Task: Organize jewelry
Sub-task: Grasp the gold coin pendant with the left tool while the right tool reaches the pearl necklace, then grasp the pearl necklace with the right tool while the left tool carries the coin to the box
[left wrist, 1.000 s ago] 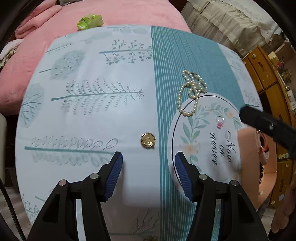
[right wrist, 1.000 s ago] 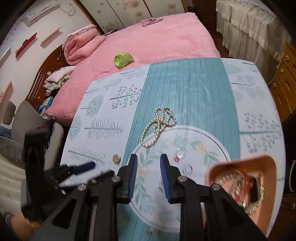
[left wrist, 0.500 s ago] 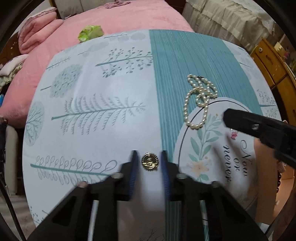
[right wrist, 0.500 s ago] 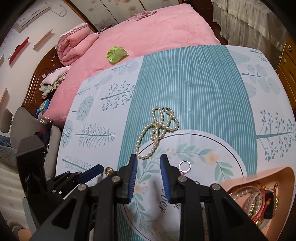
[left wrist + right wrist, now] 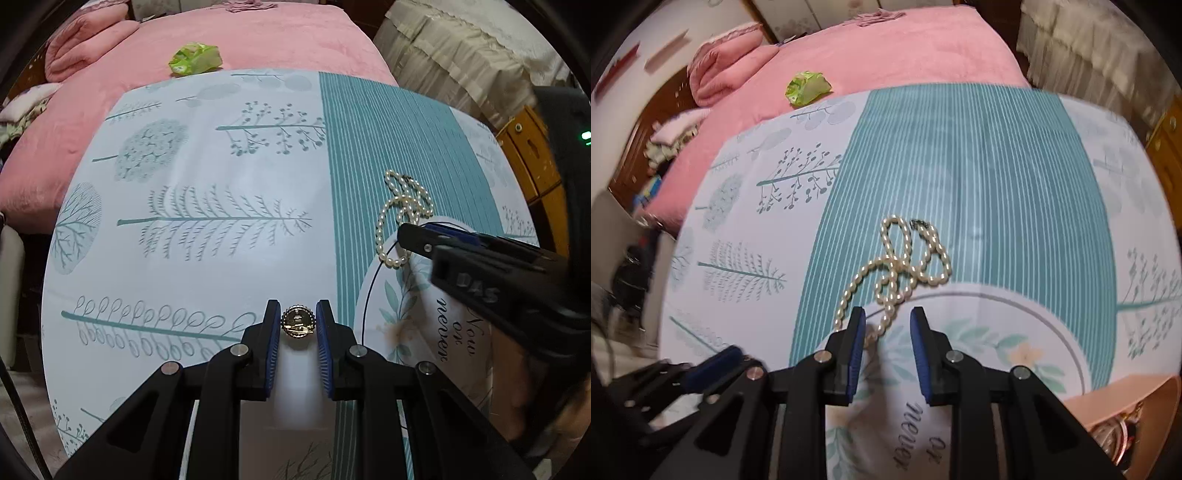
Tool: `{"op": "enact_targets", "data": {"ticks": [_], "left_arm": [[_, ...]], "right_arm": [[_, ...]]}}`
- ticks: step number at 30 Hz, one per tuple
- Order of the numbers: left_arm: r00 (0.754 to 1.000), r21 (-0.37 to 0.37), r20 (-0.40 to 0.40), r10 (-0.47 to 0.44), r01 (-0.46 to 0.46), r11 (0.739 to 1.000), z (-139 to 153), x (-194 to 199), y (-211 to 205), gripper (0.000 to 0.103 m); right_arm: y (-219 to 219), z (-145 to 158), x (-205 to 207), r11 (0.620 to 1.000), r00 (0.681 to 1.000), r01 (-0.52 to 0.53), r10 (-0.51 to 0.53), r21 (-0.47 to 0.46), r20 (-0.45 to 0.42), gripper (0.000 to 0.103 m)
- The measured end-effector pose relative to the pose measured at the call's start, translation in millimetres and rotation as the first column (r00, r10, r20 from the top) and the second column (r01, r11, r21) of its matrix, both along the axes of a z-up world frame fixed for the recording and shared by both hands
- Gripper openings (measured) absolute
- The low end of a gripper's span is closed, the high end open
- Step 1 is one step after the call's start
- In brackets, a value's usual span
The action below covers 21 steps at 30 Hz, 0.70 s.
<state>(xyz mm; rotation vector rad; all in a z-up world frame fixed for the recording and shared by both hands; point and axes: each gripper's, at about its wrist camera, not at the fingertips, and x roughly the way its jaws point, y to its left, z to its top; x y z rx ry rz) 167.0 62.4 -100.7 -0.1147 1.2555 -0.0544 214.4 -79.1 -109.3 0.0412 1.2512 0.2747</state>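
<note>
My left gripper (image 5: pixel 298 326) is shut on a small round gold brooch (image 5: pixel 298 325), whose back with its pin faces the camera just above the tablecloth. A pearl necklace (image 5: pixel 905 266) lies in loops on the teal stripe. My right gripper (image 5: pixel 888 326) hangs close over the necklace's near end, its jaws a narrow gap apart; the strand's lowest beads lie between the fingertips and the pads do not press them. In the left wrist view the pearl necklace (image 5: pixel 402 221) is at the right, with the right gripper's fingers (image 5: pixel 424 240) over its lower loop.
A pink tray (image 5: pixel 1126 398) holding several pieces of jewelry sits at the table's near right. The patterned tablecloth (image 5: pixel 207 258) covers a round table. Behind it is a pink bed (image 5: pixel 240 40) with a green wrapper (image 5: pixel 194 59). A wooden cabinet (image 5: pixel 528 158) stands on the right.
The left jaws closed from wide open onto the gold brooch and raised it, turning its back up. The right gripper came down and forward to the pearl necklace's near end.
</note>
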Motion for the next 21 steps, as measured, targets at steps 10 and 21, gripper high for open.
{"op": "enact_targets", "data": {"ticks": [10,21], "left_arm": [[0.999,0.012,0.034,0.036,-0.036,0.999,13,-14,13,0.017],[0.996,0.013,0.095,-0.002,0.001,1.0,40,-26,0,0.017]], "right_arm": [[2,2,-1,0.999,0.998,-0.013,0.016,-0.046,0.062,0.005],[-53,76,-29,0.964,0.989,0.028,-0.066,0.266,0.135,0.005]]}}
